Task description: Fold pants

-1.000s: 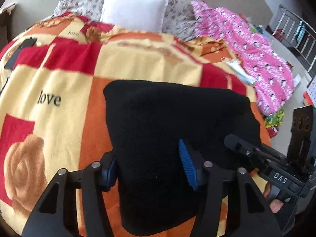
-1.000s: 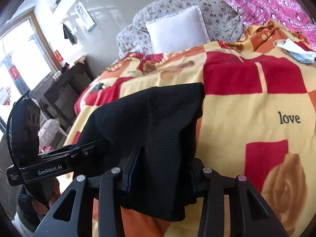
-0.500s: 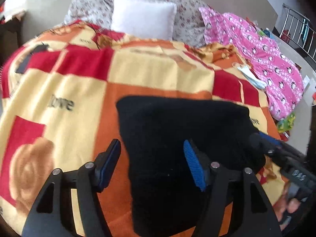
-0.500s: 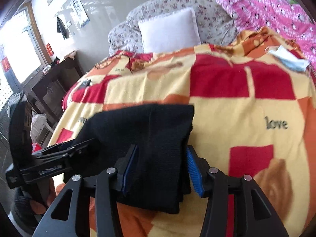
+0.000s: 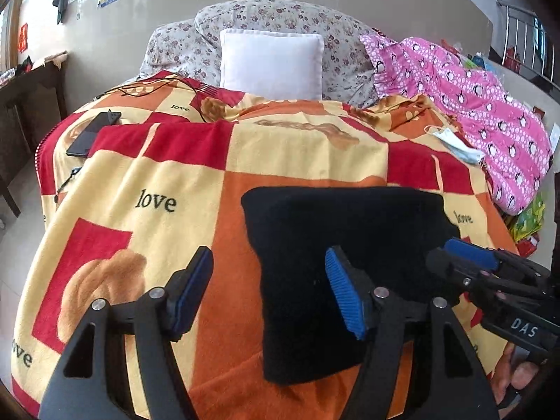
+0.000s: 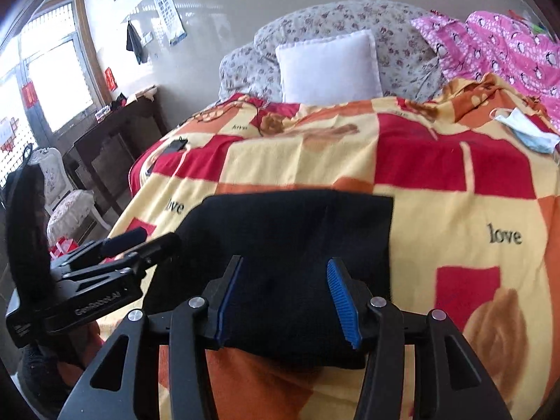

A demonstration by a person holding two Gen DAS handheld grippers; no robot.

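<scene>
The black pants (image 5: 343,241) lie folded into a compact rectangle on the patterned blanket (image 5: 182,189), near its front edge. They also show in the right wrist view (image 6: 297,245). My left gripper (image 5: 269,290) is open and empty, above the pants' left edge. My right gripper (image 6: 285,301) is open and empty, just above the near edge of the pants. Each gripper shows in the other's view: the right gripper (image 5: 490,280) at the pants' right side, the left gripper (image 6: 105,262) at their left side.
A white pillow (image 5: 271,64) and a floral cushion (image 5: 280,21) lie at the head of the bed. A pink penguin-print garment (image 5: 479,112) and a face mask (image 5: 455,143) lie at the right. A black phone (image 5: 92,133) lies at the far left. A dark wooden table (image 6: 112,136) stands left of the bed.
Both grippers opened, let go of the pants and pulled back and up. The folded pants now rest flat on the blanket.
</scene>
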